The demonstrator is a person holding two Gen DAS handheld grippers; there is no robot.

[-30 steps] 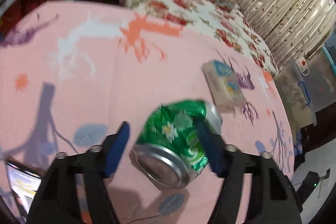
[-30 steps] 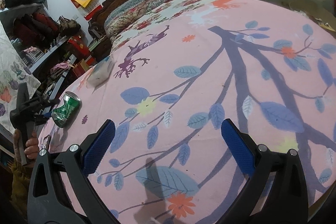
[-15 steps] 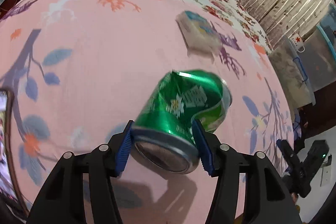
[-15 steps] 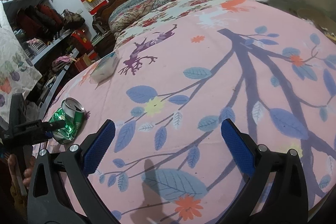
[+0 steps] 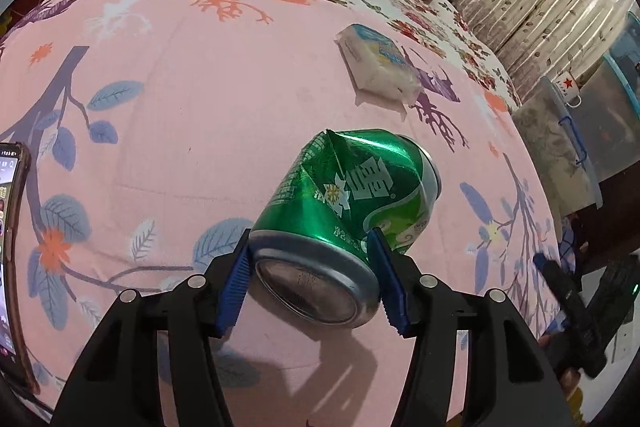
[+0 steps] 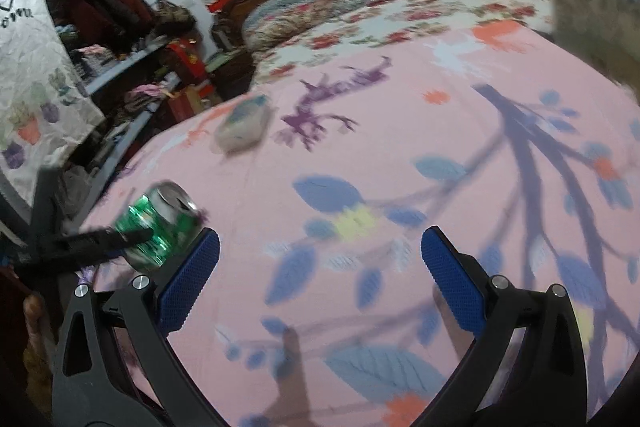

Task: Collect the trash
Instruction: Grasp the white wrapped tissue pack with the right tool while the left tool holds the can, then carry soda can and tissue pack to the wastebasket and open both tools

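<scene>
Two blue-padded fingers of the left gripper (image 5: 310,281) clamp the crushed green can (image 5: 344,211) at its base end, one pad on each side of the silver rim. The can lies tilted, its dented body pointing away from the camera toward the far right corner of the pink bedspread (image 5: 208,107), and its shadow falls on the cloth directly below; whether any part of it touches the cloth cannot be told. In the right wrist view the same can (image 6: 164,223) shows near the left edge of the bedspread (image 6: 400,147), with a black finger of the left gripper (image 6: 100,239) across it.

Beyond the can, toward the far edge, a white and blue tissue pack (image 5: 378,67) lies flat on the cloth, well apart from the can; the right wrist view shows it (image 6: 242,125) blurred. A phone (image 5: 10,247) with a lit screen lies at the left edge of the bedspread.

The right gripper (image 6: 320,279) hangs over the middle of the bedspread with its jaws spread wide and nothing between them. That view is smeared with motion blur.
</scene>
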